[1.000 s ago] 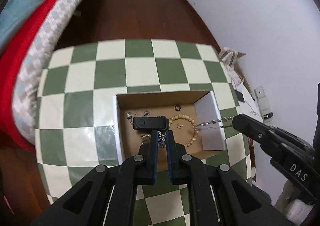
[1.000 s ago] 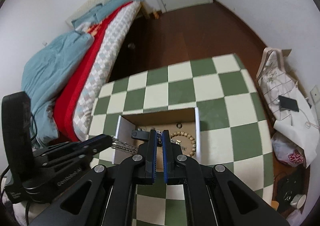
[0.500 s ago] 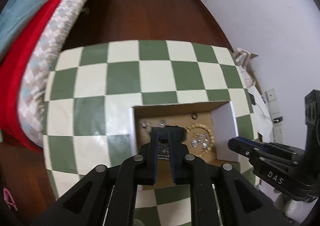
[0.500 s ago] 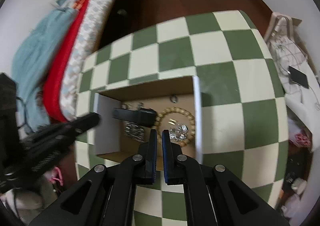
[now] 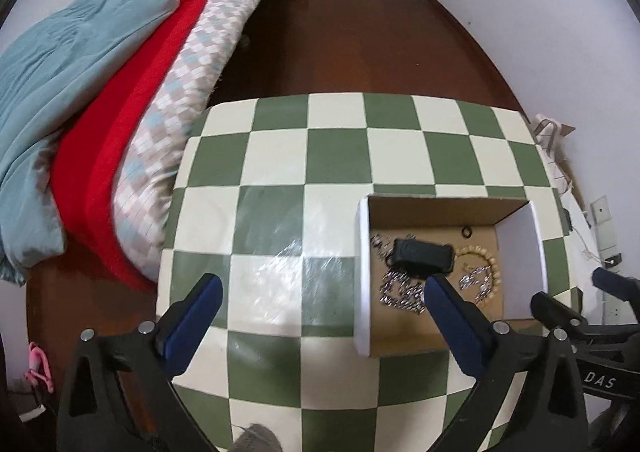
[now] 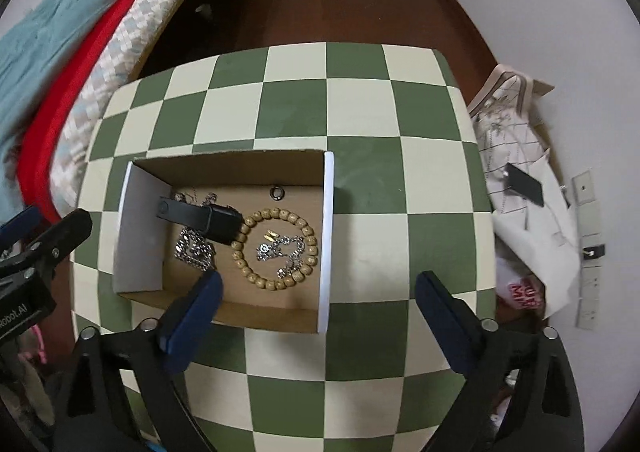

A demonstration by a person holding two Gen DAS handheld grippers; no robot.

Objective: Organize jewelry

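The silver chain necklace (image 6: 291, 252) lies bunched inside the ring of the wooden bead bracelet (image 6: 276, 248) on the floor of the open cardboard box (image 6: 325, 236), with a small gold piece (image 6: 271, 236) beside it. To its left a black rectangular case (image 6: 200, 216) rests over a second heap of silver chain (image 6: 195, 248), and a small dark ring (image 6: 276, 192) sits near the far wall of the box. The box stands on the green-and-cream checkered table (image 6: 360, 111). The right gripper (image 6: 316, 292) hangs above the near edge of the box, its jaws opening with nothing between them; the necklace lies just beyond and below the gap, untouched. The left gripper (image 5: 320, 292) is also opening and empty, straddling the left wall of the box, its right finger (image 5: 448, 304) over the second chain heap. A second ago both grippers were pinched together with the chain strung taut between them above the box; half a second ago the chain already lay in the bracelet while both jaws stayed closed. A bed with a red and teal blanket (image 5: 100, 99) stands to the far left, and bags and papers (image 6: 520, 179) lie on the floor to the right.
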